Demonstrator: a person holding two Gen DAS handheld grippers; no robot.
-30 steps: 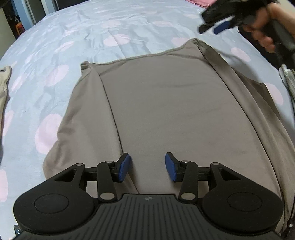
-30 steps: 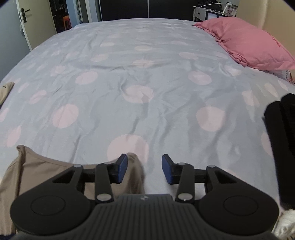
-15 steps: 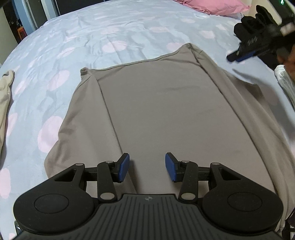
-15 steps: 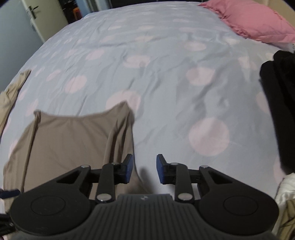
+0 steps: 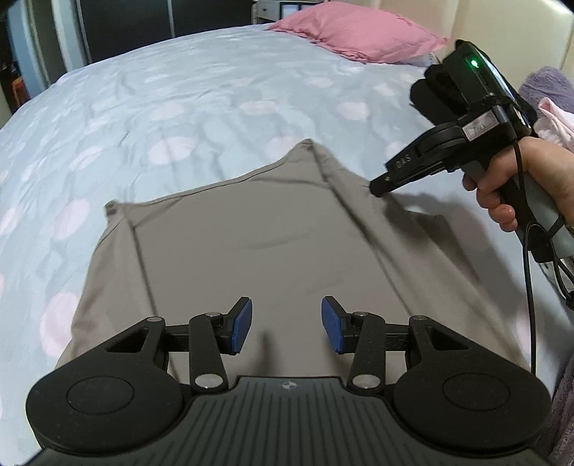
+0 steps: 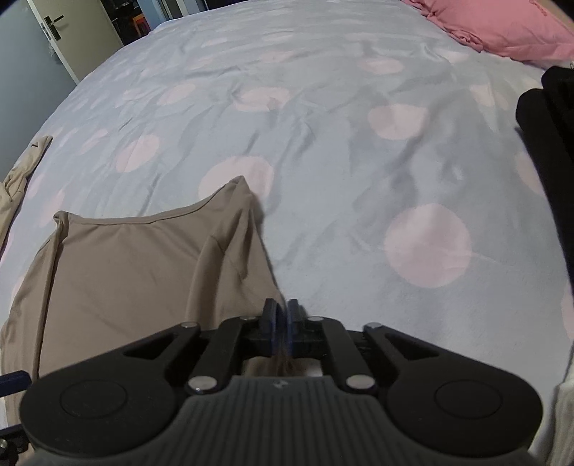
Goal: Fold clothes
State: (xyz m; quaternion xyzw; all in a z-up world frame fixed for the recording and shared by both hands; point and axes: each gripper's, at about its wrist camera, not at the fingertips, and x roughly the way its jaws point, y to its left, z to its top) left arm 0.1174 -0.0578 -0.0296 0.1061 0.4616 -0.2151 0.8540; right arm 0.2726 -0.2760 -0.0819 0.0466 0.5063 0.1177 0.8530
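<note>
Left wrist: garment [image 5: 258,251] lengthwise toward pillow [image 5: 355,32]

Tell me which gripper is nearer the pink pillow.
Right. The right gripper sits at the beige garment's far right edge, jaws closing on the fabric, toward the pink pillow. The left gripper hangs open over the garment's near end, farther away.

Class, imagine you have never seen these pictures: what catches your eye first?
A taupe garment lies spread flat on the pink-dotted bedspread. At its right edge the right gripper is closing on the fabric, while the left gripper hangs open above the near end.
</note>
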